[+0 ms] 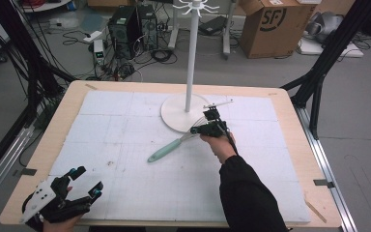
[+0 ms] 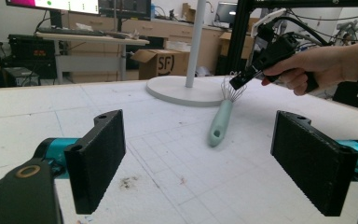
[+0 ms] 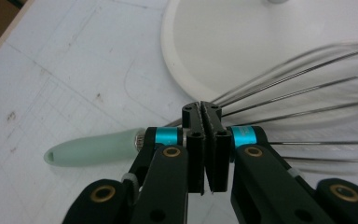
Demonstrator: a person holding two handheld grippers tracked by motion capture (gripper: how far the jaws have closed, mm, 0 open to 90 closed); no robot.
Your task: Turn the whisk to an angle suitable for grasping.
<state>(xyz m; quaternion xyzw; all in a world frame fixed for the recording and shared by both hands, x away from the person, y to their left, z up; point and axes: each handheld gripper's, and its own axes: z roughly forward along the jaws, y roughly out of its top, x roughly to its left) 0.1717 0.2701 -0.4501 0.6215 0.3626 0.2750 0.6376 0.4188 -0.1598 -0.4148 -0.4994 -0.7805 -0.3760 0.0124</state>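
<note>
A whisk with a pale green handle (image 1: 164, 151) lies on the white mat (image 1: 125, 121), its wire head toward the stand's round base (image 1: 174, 116). My right gripper (image 1: 196, 130) is at that wire head, just off the base's front edge. In the right gripper view its jaws (image 3: 207, 109) are pressed together over the wires (image 3: 307, 88) near the handle (image 3: 93, 148), apparently pinching one. The left gripper view has the right gripper (image 2: 235, 84) tip down on the whisk (image 2: 221, 123). My left gripper (image 1: 88, 181) rests at the near left corner, jaws (image 2: 198, 158) wide apart and empty.
A tall white pole (image 1: 191, 58) with hooks at its top rises from the base. The mat covers most of the wooden table (image 1: 299, 145). On the floor beyond are cables, computer boxes (image 1: 125, 29) and a cardboard box (image 1: 275, 24). Black frame legs stand at both sides.
</note>
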